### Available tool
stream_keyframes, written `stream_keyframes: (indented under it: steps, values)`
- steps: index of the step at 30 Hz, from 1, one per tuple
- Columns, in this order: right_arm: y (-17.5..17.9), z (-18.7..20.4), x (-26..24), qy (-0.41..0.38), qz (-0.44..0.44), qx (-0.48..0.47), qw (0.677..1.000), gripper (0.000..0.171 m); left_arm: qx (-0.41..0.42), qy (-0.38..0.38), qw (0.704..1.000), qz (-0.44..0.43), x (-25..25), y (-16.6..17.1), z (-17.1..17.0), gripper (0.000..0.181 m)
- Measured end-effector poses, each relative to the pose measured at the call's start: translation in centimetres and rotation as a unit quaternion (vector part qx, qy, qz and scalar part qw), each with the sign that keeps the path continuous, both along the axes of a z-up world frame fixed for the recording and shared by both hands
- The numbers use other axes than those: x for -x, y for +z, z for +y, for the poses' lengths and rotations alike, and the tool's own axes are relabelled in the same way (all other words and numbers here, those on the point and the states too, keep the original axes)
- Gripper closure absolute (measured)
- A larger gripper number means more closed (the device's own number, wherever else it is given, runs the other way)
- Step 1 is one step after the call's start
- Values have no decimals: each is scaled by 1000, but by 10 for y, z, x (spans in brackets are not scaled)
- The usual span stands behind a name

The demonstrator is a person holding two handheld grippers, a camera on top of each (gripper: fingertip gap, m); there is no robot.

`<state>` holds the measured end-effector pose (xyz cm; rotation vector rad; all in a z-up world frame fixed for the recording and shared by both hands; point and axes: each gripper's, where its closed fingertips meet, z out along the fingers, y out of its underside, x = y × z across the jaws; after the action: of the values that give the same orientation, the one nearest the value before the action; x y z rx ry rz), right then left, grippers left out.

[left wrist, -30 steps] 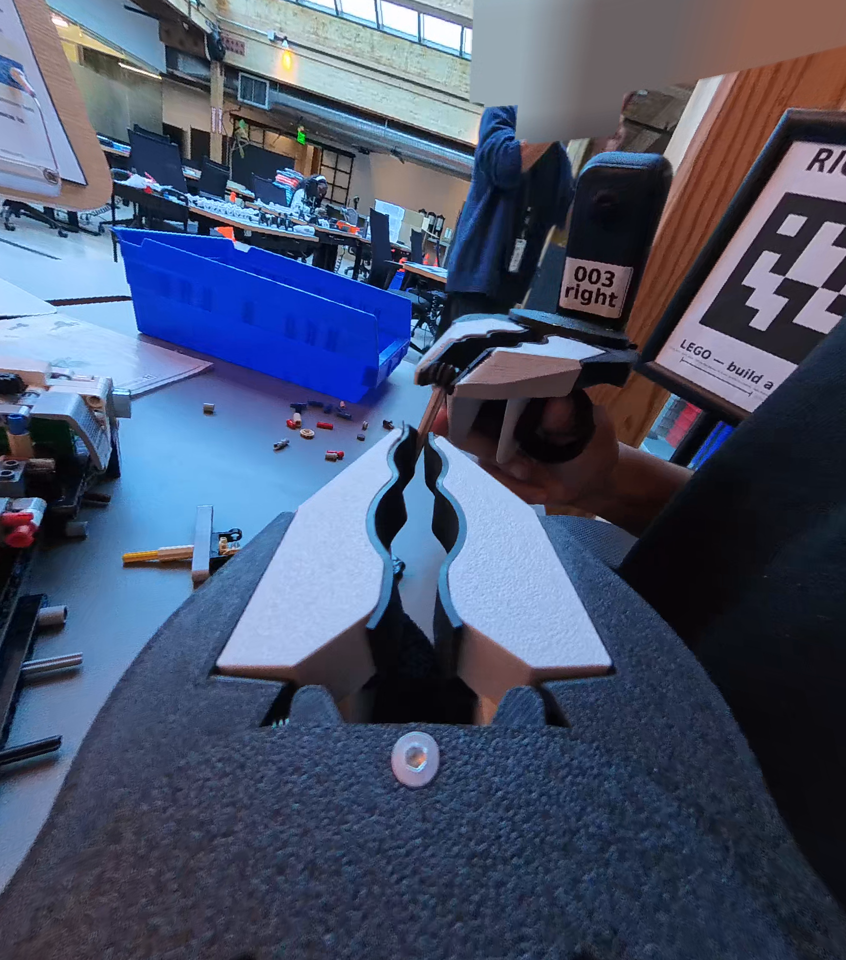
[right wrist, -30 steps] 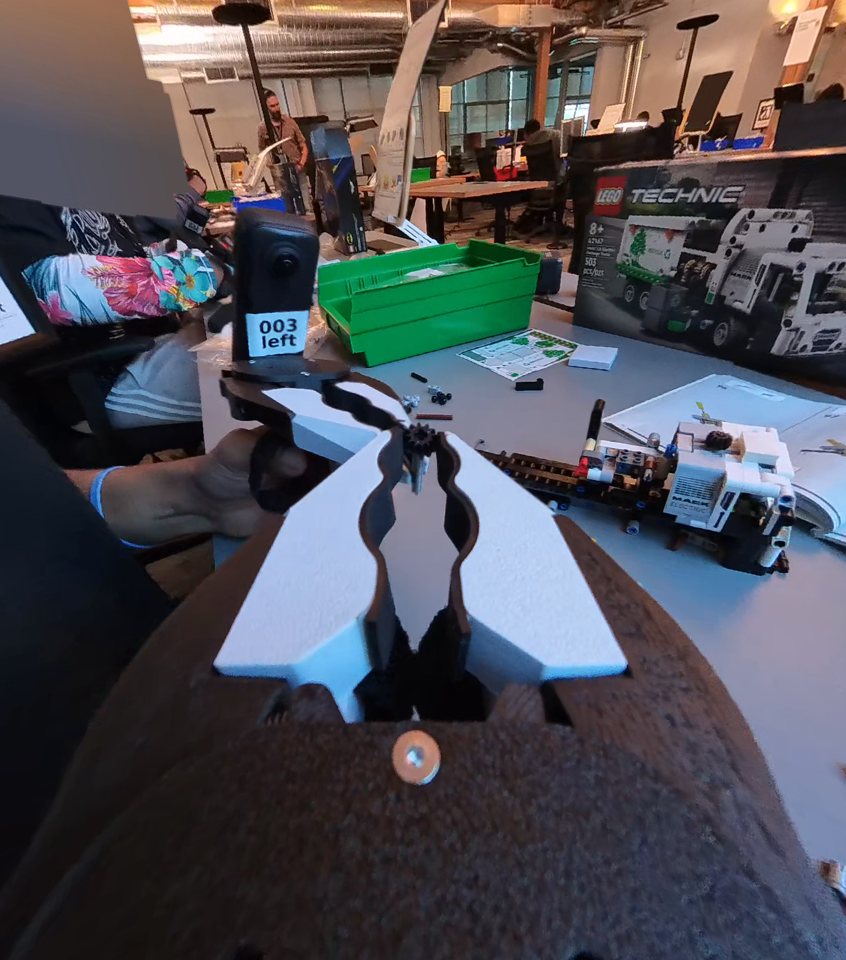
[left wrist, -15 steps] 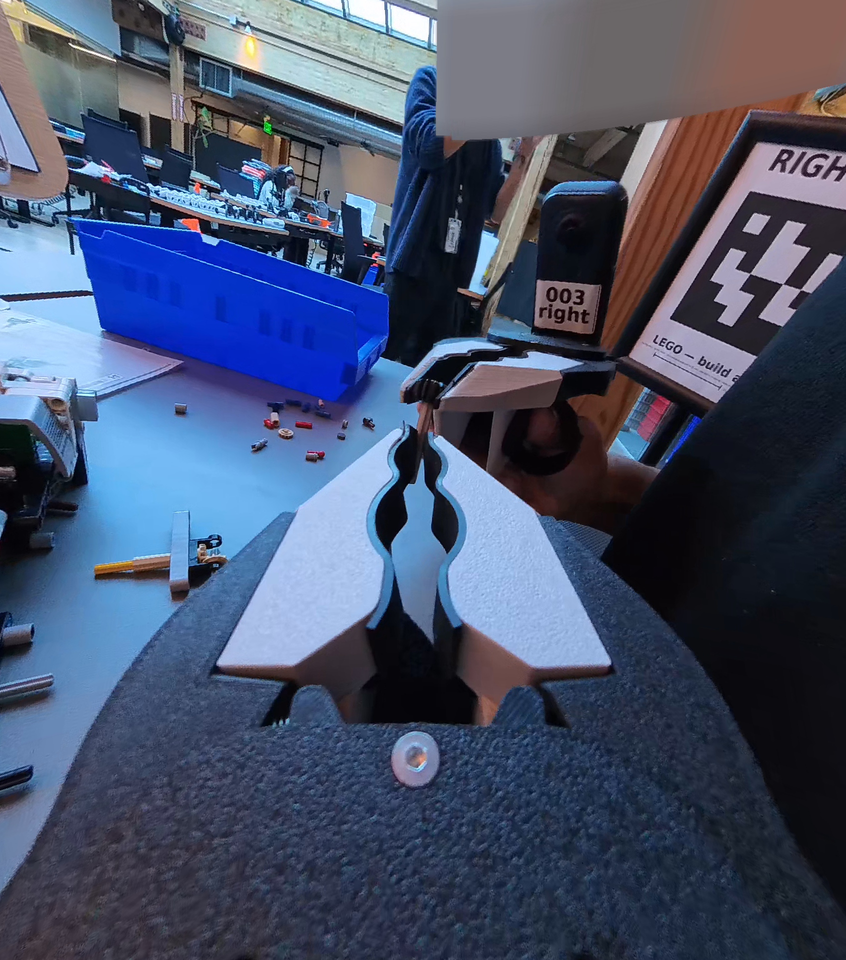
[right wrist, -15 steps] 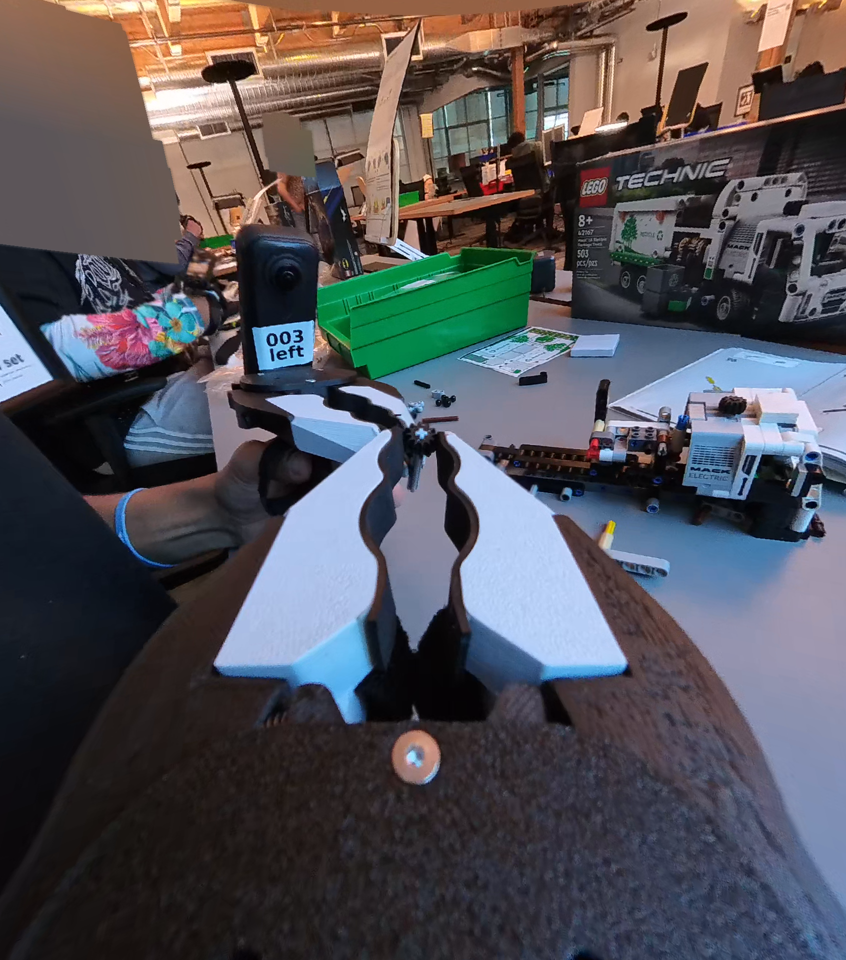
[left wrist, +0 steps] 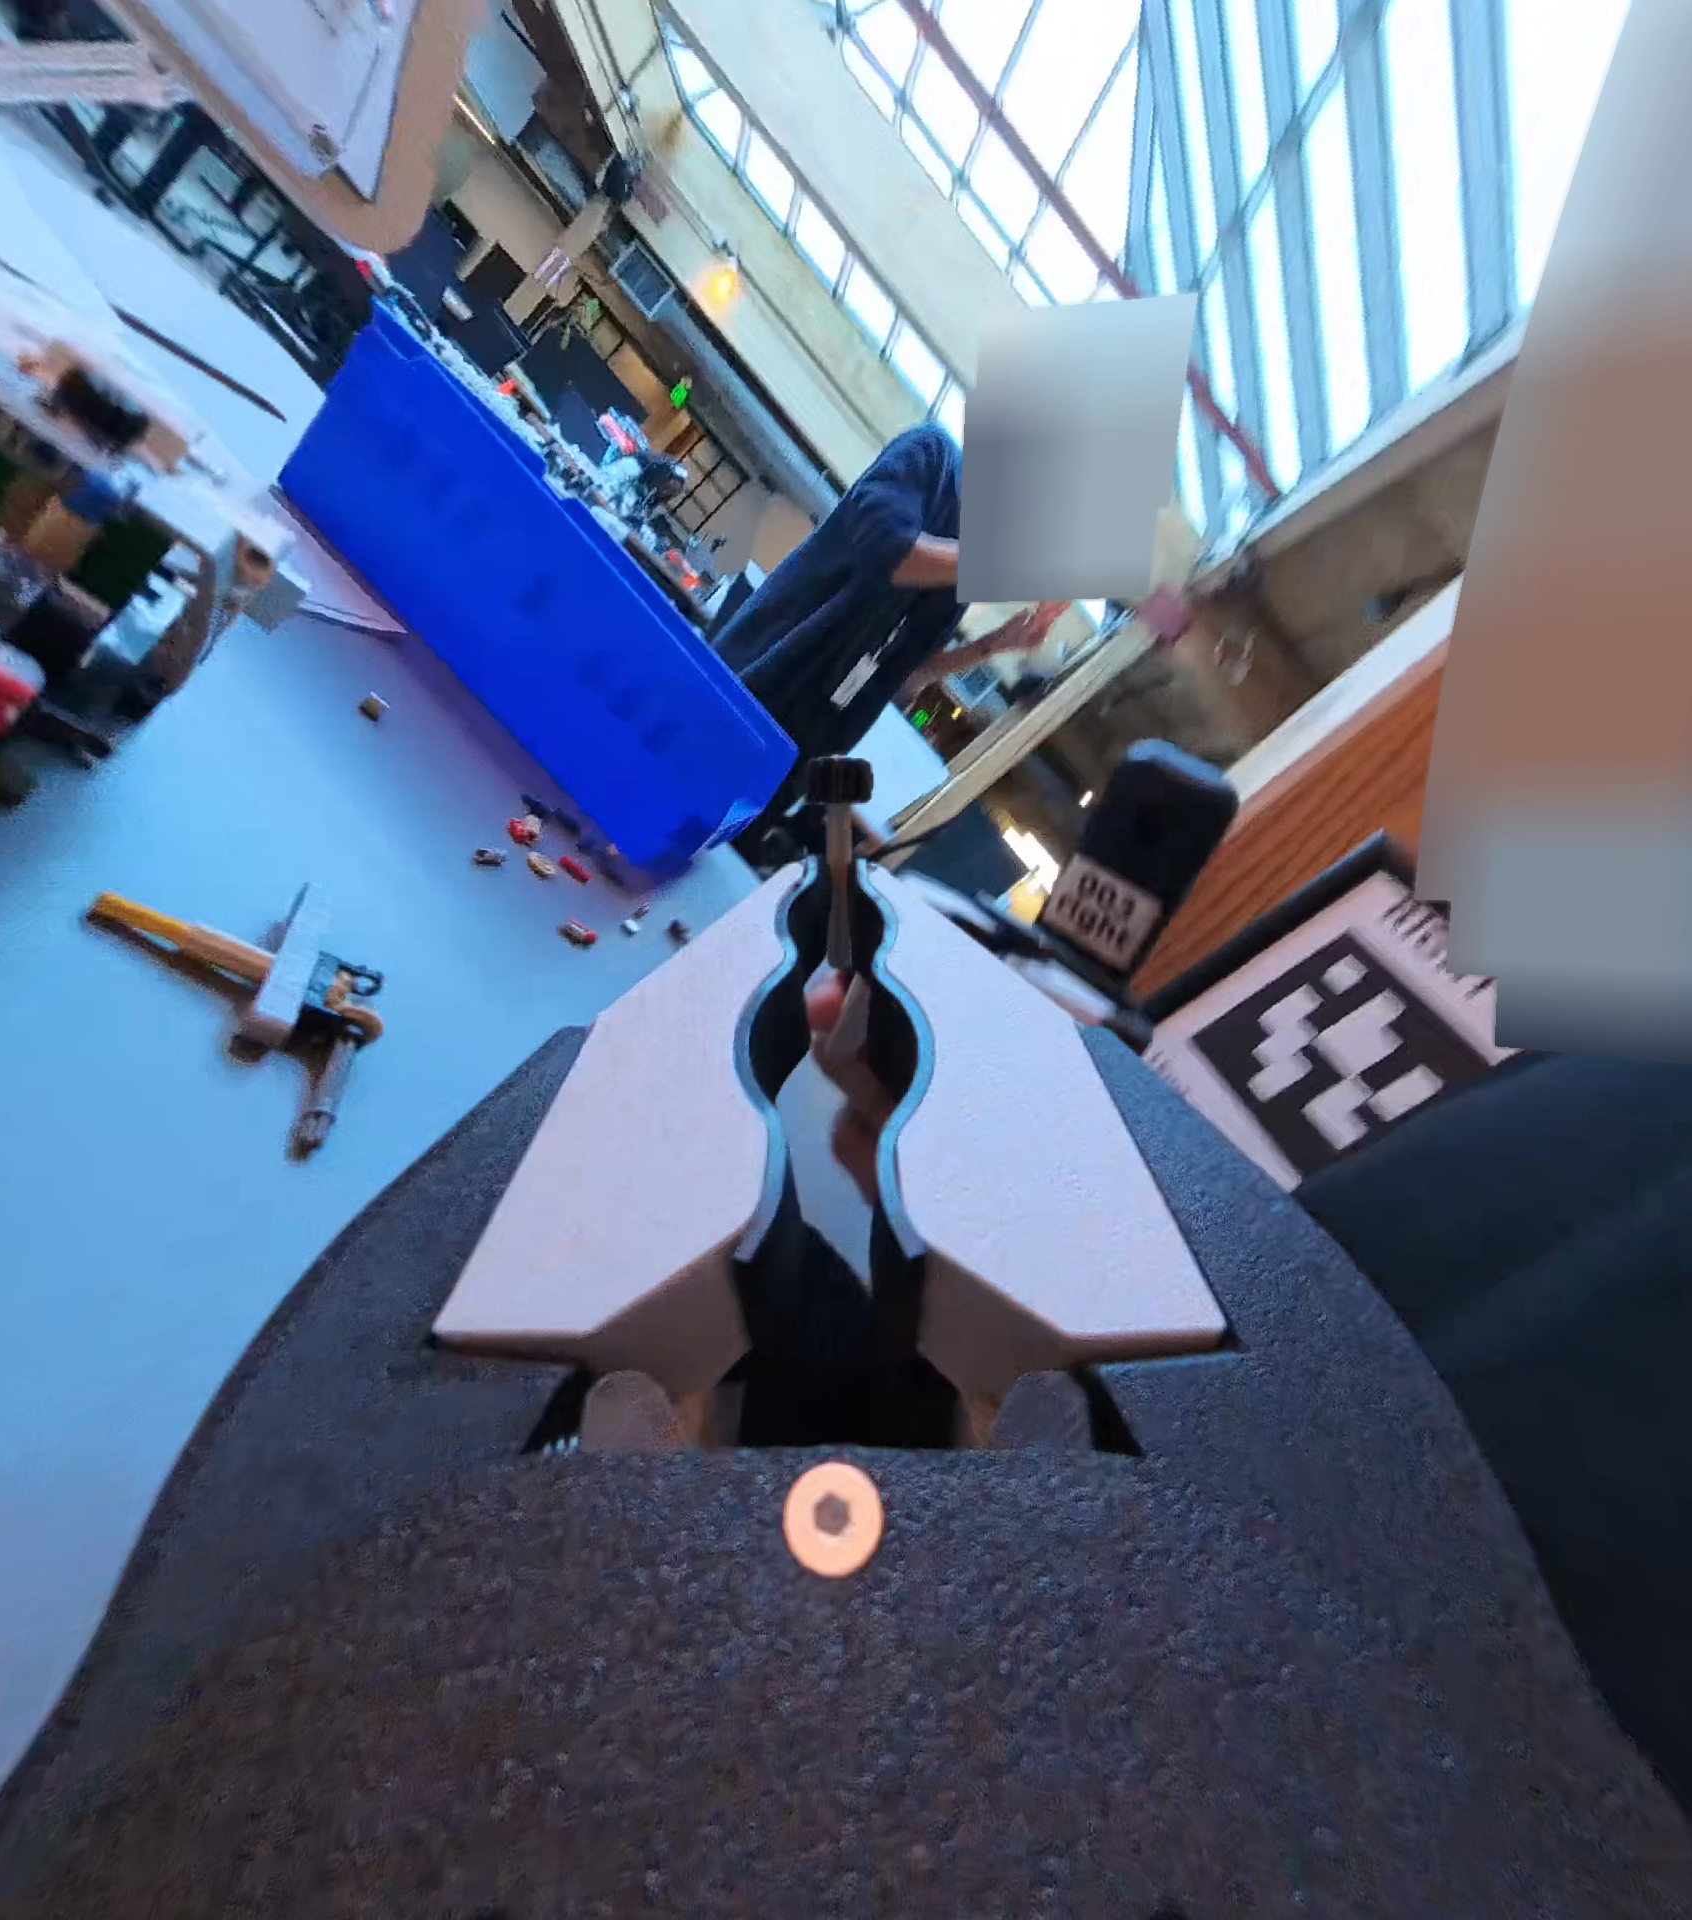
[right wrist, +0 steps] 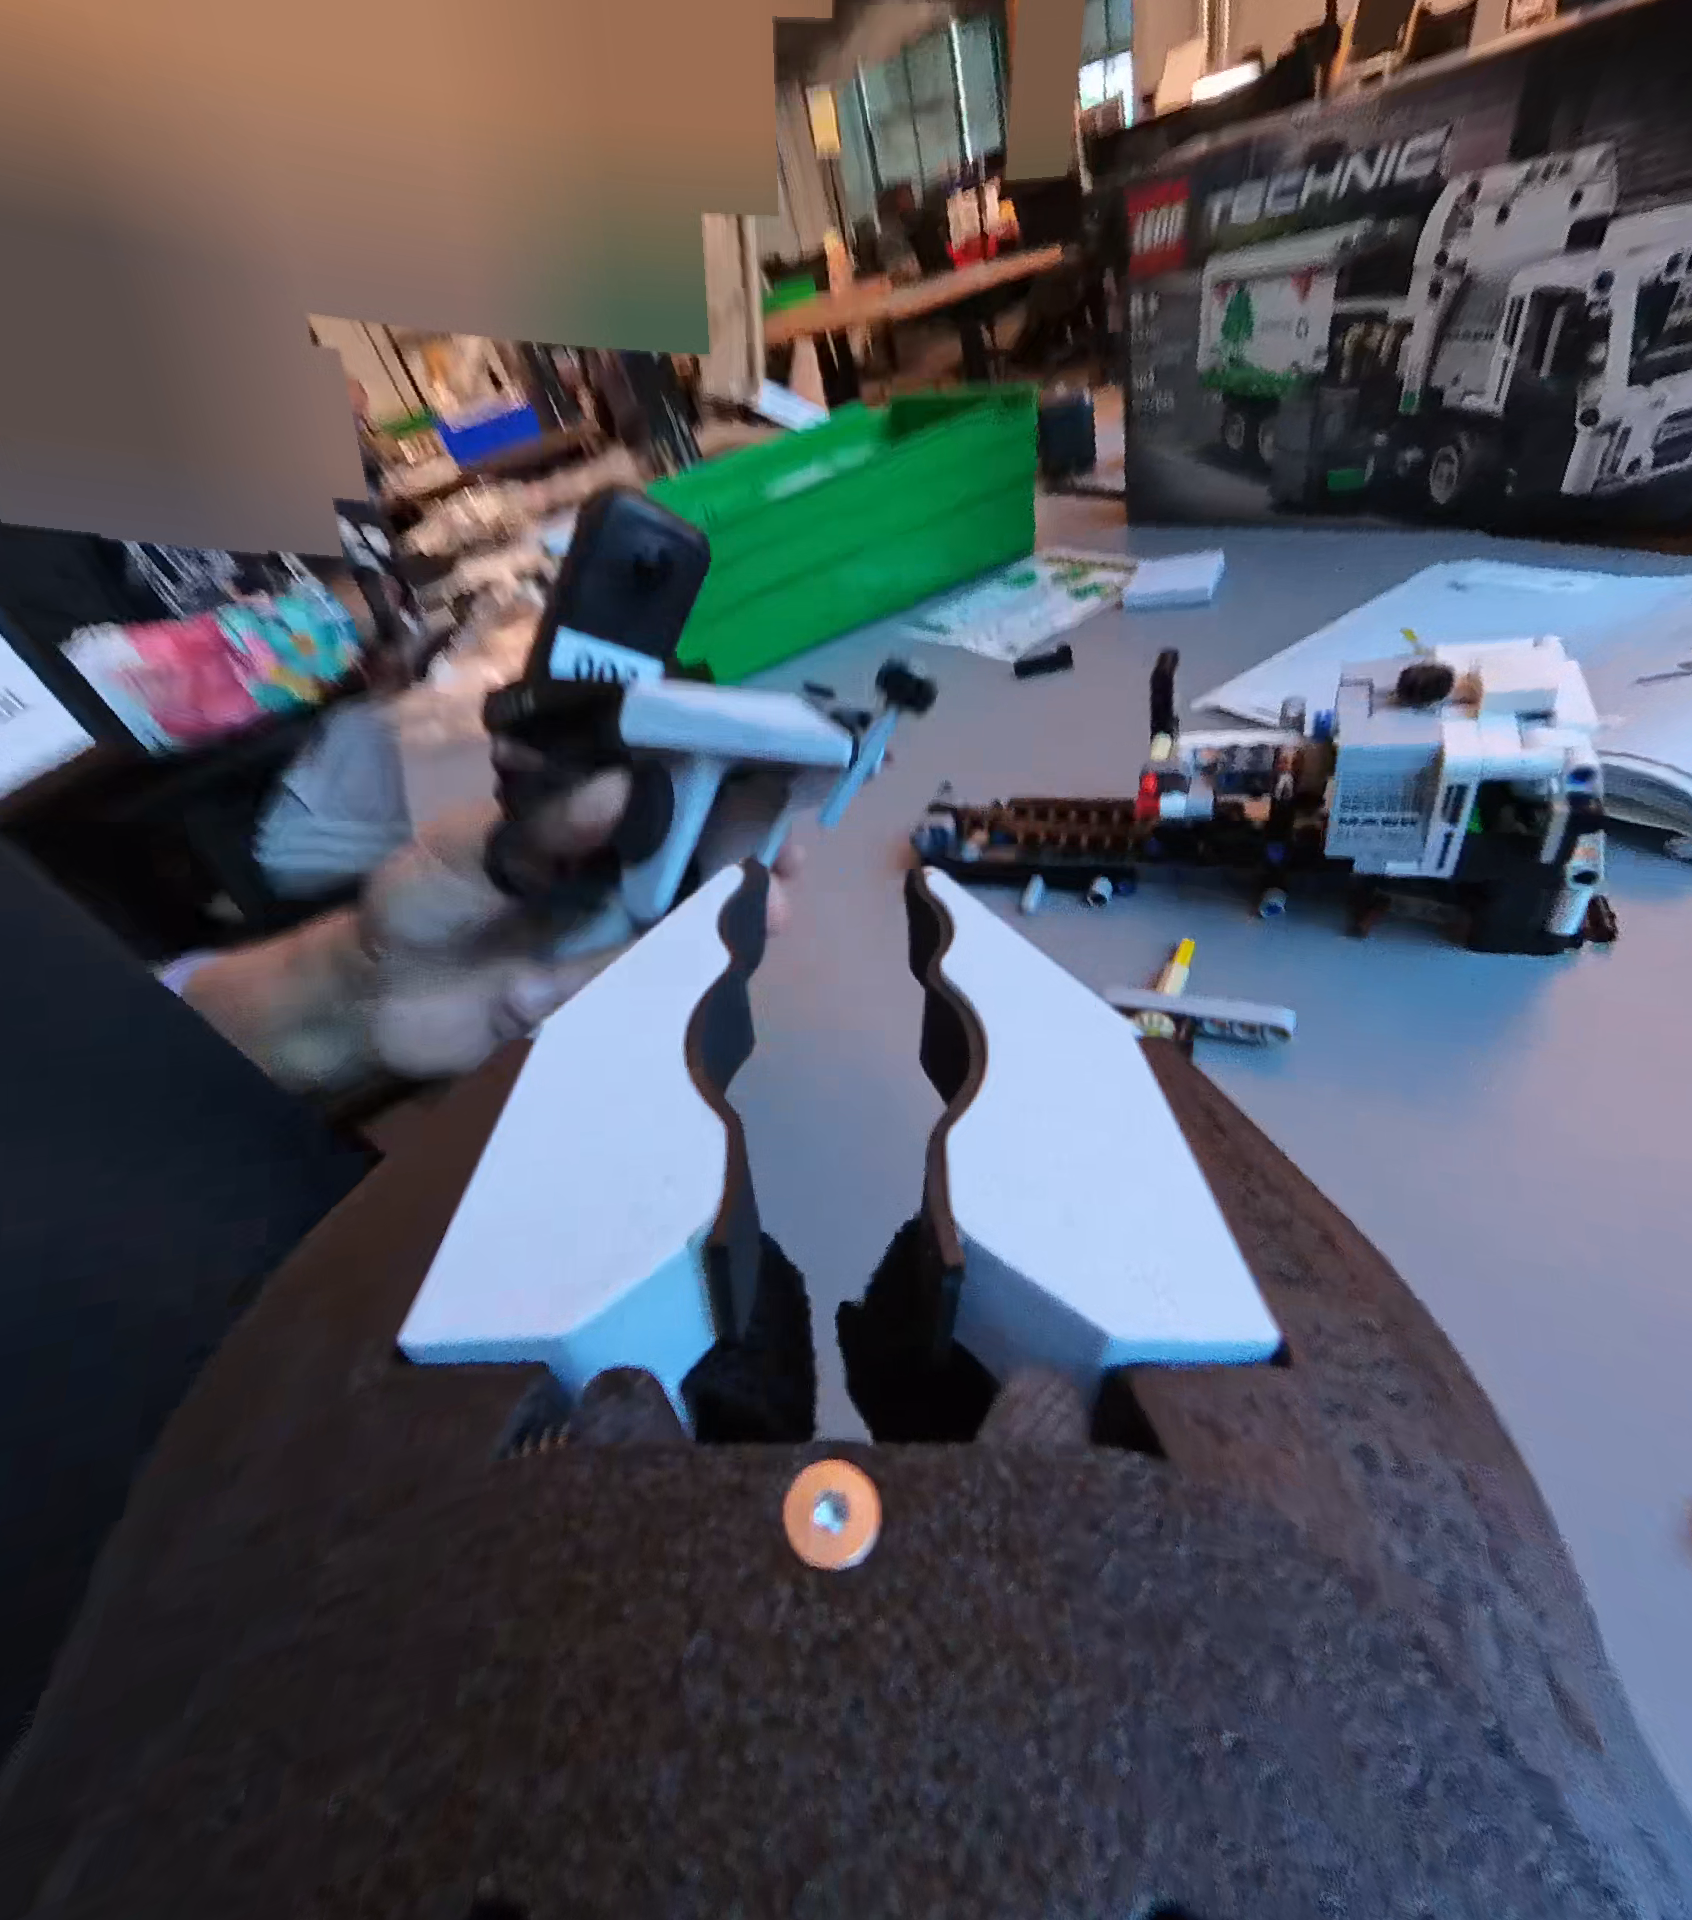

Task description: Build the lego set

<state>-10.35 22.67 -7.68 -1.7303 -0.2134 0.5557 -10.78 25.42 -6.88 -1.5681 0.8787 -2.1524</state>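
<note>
Lego axle (left wrist: 837,894) with black gear — pinched in left hand-held gripper (left wrist: 837,883); right hand-held gripper (right wrist: 826,883) spread, empty.

Printed wording on the set's box (right wrist: 1465,312), the gripper-camera stickers (left wrist: 1100,914), the framed marker sign (left wrist: 1341,1049).

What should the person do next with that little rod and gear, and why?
Probably carry it to the half-built truck. The left tongs are shut on the grey axle with a black gear at its far end, held above the table, while the right tongs are open and empty. That suggests the piece is ready to fit.
</note>
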Motion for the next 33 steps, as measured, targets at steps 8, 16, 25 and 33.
stream_keyframes:
  steps: [8, 16, 25, 33]
  values:
    - [-10, 19, 13, -74, -55, 6, 996, 155, 80, 3, 997, -3, -6, -1, -6, 180]
    - [-15, 10, 12, -31, 22, 49, 998, 168, 19, -12, 999, 24, 0, -8, -17, 168]
    - [-40, -25, 19, 117, 10, 139, 983, 168, -169, -169, 965, 105, 21, -27, -29, 149]
    - [-49, -34, 31, 155, -48, 152, 975, 167, -245, -252, 927, 131, 23, -44, -53, 171]
